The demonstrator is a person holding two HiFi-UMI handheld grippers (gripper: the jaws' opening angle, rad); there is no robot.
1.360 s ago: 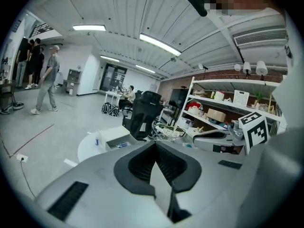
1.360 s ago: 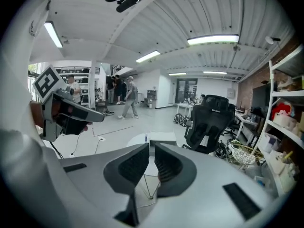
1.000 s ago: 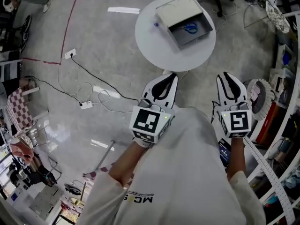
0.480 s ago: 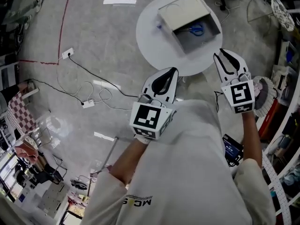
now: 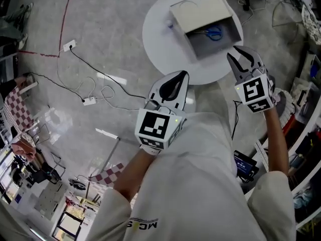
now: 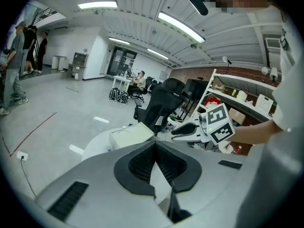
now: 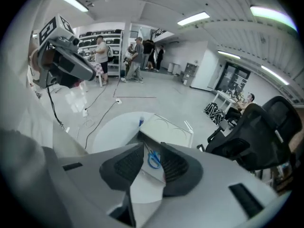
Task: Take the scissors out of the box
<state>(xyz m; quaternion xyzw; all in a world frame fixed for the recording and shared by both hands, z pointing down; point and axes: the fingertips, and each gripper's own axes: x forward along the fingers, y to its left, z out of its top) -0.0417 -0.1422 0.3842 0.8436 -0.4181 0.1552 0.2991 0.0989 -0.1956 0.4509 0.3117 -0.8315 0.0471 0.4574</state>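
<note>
Progress: nothing done yet, I judge | scissors (image 5: 214, 32) lie inside the open box (image 5: 203, 43) on the round table (image 5: 160, 39) | right gripper (image 5: 238, 52) at table edge, jaws parted, empty, aimed at them | left gripper (image 5: 183, 75) short of table, jaws closed on nothing | left to do: reach, grasp, lift out

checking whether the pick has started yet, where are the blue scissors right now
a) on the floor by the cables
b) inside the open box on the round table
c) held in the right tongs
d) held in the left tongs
b: the scissors lie inside the box on the round table, and the right tongs are open with nothing gripped.
</note>
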